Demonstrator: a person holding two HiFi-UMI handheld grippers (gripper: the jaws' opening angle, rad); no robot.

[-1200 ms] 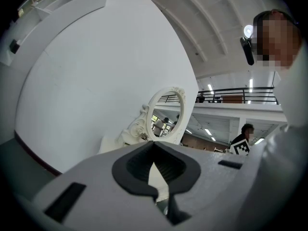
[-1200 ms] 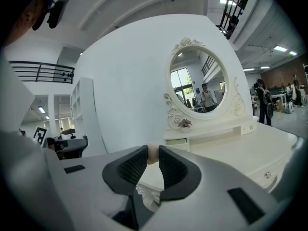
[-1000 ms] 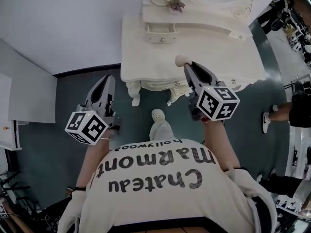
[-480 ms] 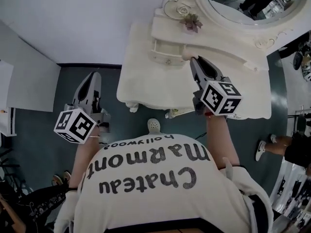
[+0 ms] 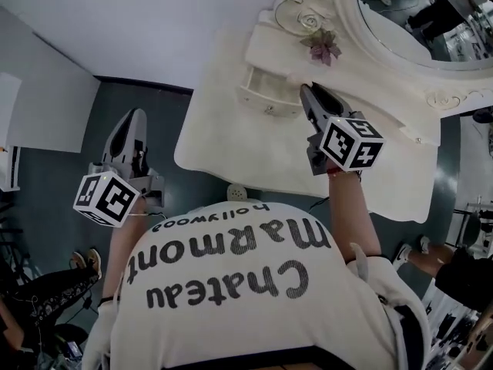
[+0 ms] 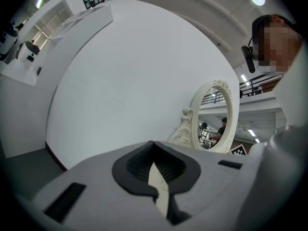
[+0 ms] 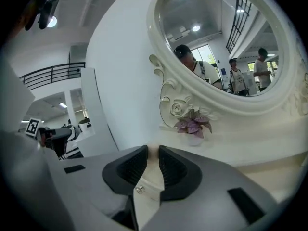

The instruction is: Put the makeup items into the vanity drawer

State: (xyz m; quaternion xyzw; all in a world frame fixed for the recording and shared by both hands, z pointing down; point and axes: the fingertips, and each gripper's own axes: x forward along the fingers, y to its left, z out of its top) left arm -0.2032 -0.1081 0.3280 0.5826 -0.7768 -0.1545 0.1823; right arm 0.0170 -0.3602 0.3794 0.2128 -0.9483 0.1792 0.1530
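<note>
Beige makeup item in right claw; shirt "Chateau Marmont".

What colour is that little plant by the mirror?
The plant is purplish-pink; clearest in right gripper view.

Vanity top clear, drawer open, plant and mirror behind

Bright, even indoor light; fisheye bending and dark corners in both gripper views.
</note>
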